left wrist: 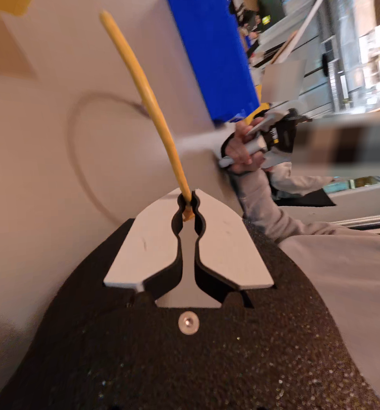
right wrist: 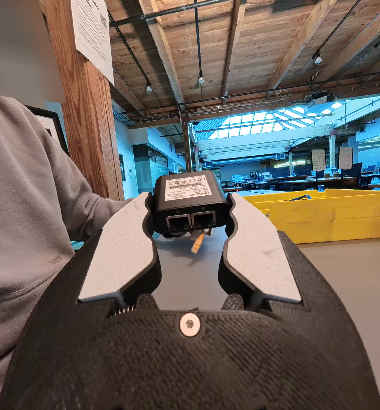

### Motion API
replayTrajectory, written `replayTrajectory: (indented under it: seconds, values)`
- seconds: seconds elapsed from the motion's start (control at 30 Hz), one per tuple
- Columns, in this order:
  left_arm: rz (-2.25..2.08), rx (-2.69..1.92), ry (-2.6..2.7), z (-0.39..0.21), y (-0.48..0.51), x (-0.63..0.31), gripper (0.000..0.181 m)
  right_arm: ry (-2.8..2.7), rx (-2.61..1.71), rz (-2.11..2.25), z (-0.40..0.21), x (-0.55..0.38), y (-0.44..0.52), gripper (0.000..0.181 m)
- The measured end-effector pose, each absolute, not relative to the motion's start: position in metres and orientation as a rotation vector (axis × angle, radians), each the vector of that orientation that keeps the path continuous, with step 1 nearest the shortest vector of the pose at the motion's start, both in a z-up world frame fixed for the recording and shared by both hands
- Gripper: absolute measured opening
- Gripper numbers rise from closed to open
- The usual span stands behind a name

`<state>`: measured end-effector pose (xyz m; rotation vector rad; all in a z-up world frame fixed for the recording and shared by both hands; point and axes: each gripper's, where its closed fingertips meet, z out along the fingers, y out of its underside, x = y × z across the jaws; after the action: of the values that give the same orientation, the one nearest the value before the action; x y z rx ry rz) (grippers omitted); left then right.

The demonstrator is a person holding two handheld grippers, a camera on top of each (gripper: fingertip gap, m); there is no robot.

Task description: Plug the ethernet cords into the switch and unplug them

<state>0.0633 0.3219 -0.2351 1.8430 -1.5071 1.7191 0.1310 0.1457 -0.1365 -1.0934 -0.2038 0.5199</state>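
My right gripper [right wrist: 189, 206] is shut on a small black switch [right wrist: 190, 199], held above the grey table [right wrist: 340, 277] with its label side up. Two empty ports [right wrist: 191, 220] face the camera. A yellow ethernet plug [right wrist: 197, 243] shows just below the switch, pointing toward it, apart from the ports. My left gripper [left wrist: 188, 199] is shut on the yellow ethernet cord [left wrist: 153, 106] close behind its plug [left wrist: 188, 214]. The cord runs up and away to the upper left. The left wrist view is tilted and blurred. The right gripper with the hand holding it shows there too [left wrist: 262, 137].
A yellow plastic bin [right wrist: 331, 213] stands on the table at the right. A blue object [left wrist: 213, 62] stands beyond the table edge. A thin grey cable [left wrist: 78, 142] loops on the table. A person's grey sleeve [right wrist: 29, 188] fills the left side. A wooden post [right wrist: 84, 111] stands behind. The left gripper's tips are roughly 20 centimeters from the right gripper's.
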Motion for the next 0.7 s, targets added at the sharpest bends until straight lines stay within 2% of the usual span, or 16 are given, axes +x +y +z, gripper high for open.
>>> replayTrajectory:
  seconds: [0.17,0.2,0.27,0.4,0.6,0.7]
  values:
    - [1.647,1.924,-1.496,-0.249,0.307,0.06,0.006,-0.213,-1.102,0.519,-0.137,0.129,0.146,0.063]
    - [1.621,1.941,-1.519,-0.251,0.304,0.06,0.009,-0.211,-1.102,0.518,-0.137,0.13,0.147,0.063]
    - [1.504,2.009,-1.59,-0.262,0.299,0.058,0.03,-0.211,-1.103,0.518,-0.137,0.13,0.147,0.063]
    - [1.396,1.963,-1.881,-0.264,0.288,0.046,0.034,-0.218,-1.108,0.512,-0.138,0.128,0.147,0.063]
    - [0.941,1.681,-2.506,-0.269,0.295,0.004,0.036,-0.224,-1.112,0.517,-0.138,0.128,0.147,0.063]
    - [1.043,1.387,-2.867,-0.255,0.291,0.016,0.035,-0.229,-1.116,0.52,-0.138,0.127,0.148,0.063]
